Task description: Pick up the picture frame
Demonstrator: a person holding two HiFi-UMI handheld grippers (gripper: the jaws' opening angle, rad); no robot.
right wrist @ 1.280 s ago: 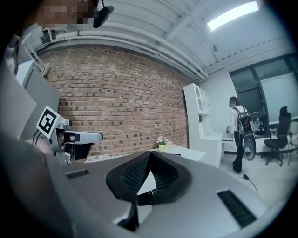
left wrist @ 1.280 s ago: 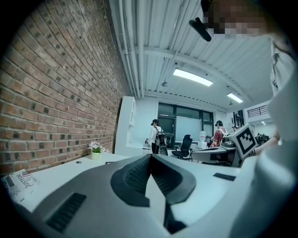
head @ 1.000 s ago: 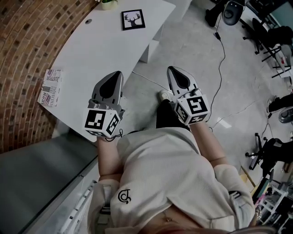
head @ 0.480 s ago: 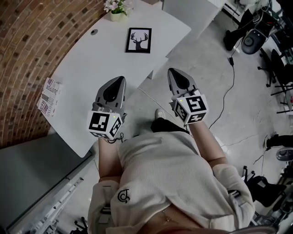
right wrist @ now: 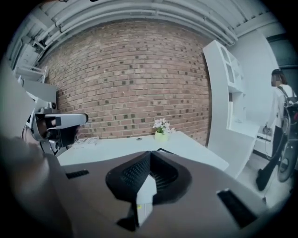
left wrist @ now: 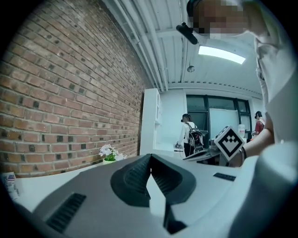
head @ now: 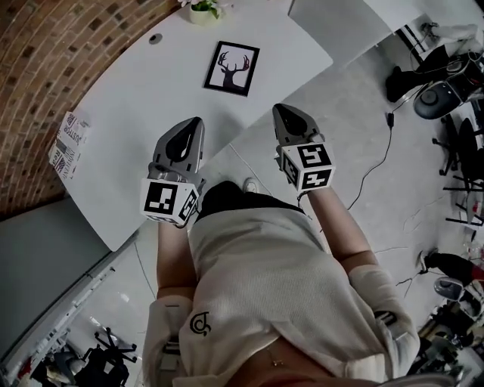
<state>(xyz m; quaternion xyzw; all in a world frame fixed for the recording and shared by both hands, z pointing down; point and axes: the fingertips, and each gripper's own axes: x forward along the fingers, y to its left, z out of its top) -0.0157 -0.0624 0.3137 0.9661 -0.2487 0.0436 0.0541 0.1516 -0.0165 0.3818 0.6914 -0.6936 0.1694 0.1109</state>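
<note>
1. Picture frame (head: 231, 68): lies flat on the white table (head: 136, 121), deer silhouette facing up. It is ahead of both grippers and falls between the lines they point along.
2. Long axis: the frame is taller than wide and its long side runs roughly away from the person, skewed a little, so a short edge and the near right corner face the grippers.
3. Left gripper (head: 199, 119): jaws pressed together with nothing between them, as its own view confirms. It hangs over the table, short of the frame and to its left.
4. Right gripper (head: 277, 108): jaws likewise together and empty. It hangs past the table's slanted edge, over the floor, short of the frame and to its right.
5. Nearness: both tips look about equally far from the frame's near edge, the right perhaps slightly closer to the near corner. Judgement: either could take it, but the jaws must spread first, and a flat frame offers only its edges.
6. Surface: smooth, pale and mostly bare. A potted plant (head: 204, 9) stands beyond the frame and a printed booklet (head: 66, 145) lies well apart on the left.
7. Room: brick wall (head: 45, 53) behind the table, grey floor with a cable (head: 376, 162), and office chairs far right.
</note>
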